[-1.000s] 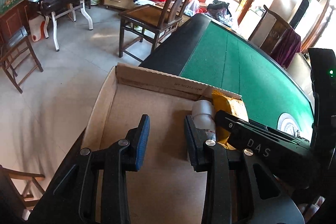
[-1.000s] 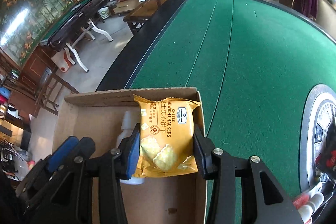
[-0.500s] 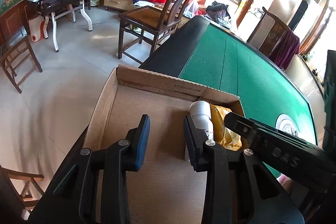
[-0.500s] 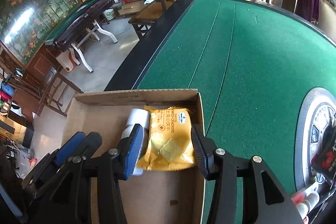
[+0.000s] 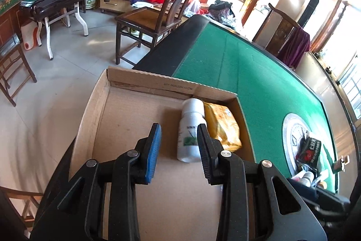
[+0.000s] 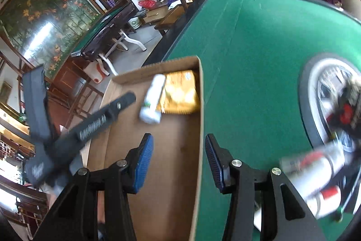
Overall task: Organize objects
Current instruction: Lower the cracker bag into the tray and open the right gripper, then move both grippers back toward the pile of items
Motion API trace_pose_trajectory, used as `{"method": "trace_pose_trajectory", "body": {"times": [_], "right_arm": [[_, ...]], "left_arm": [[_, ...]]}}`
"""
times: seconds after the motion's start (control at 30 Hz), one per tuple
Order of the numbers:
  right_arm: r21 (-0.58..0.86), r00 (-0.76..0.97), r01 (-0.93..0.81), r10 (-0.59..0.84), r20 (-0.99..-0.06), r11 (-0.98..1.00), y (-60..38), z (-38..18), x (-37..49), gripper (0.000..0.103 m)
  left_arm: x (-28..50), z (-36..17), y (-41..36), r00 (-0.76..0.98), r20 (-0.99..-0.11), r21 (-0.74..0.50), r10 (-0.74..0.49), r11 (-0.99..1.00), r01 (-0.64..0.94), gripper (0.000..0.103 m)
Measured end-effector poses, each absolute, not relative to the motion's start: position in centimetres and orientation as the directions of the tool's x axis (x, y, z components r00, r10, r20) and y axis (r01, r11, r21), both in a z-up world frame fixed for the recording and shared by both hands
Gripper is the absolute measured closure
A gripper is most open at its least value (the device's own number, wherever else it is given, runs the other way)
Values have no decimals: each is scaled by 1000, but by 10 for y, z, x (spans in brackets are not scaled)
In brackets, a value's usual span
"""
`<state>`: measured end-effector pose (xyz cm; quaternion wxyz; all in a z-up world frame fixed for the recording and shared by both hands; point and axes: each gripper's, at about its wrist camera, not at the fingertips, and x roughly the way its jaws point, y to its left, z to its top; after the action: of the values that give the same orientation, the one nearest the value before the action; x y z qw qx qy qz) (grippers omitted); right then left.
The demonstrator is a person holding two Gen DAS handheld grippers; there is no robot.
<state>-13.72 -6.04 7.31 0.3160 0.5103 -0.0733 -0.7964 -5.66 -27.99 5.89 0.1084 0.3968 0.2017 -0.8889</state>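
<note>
Cardboard box (image 5: 126, 92), open-topped, lies on the green table (image 5: 259, 83) at the centre of the left wrist view. In its far right corner a white bottle (image 5: 190, 128) lies touching a yellow cracker packet (image 5: 222, 125). The left gripper (image 5: 178, 146) hovers just below the bottle, jaws parted and empty. In the right wrist view, the right gripper (image 6: 178, 159), spread and empty, straddles the box's right wall at lower centre.

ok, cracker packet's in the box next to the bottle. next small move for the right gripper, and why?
Probably swing the right gripper, empty with jaws apart, toward the loose items on the table's round centre panel. The yellow cracker packet and white bottle already lie in the cardboard box, while that pile is still outside it.
</note>
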Motion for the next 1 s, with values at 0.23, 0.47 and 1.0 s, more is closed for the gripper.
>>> {"method": "trace_pose_trajectory", "body": {"times": [0.23,0.47,1.0], "right_arm": [[462,-311,425,-605,-733,-778,21,74,-98,55],[463,-398,376,-591,-702,-803,109,67,-74,51],[599,-399,304,-670,-626,-741,175,59,-78,44]], "left_arm": [[-32,76,-230,-694,-720,-230,-7,-941,248,71],[-12,74,-147,-646,-748,-204,152,-979,6,70],[-26,32,-37,-523,-843,-6,127,-974,-225,57]]}}
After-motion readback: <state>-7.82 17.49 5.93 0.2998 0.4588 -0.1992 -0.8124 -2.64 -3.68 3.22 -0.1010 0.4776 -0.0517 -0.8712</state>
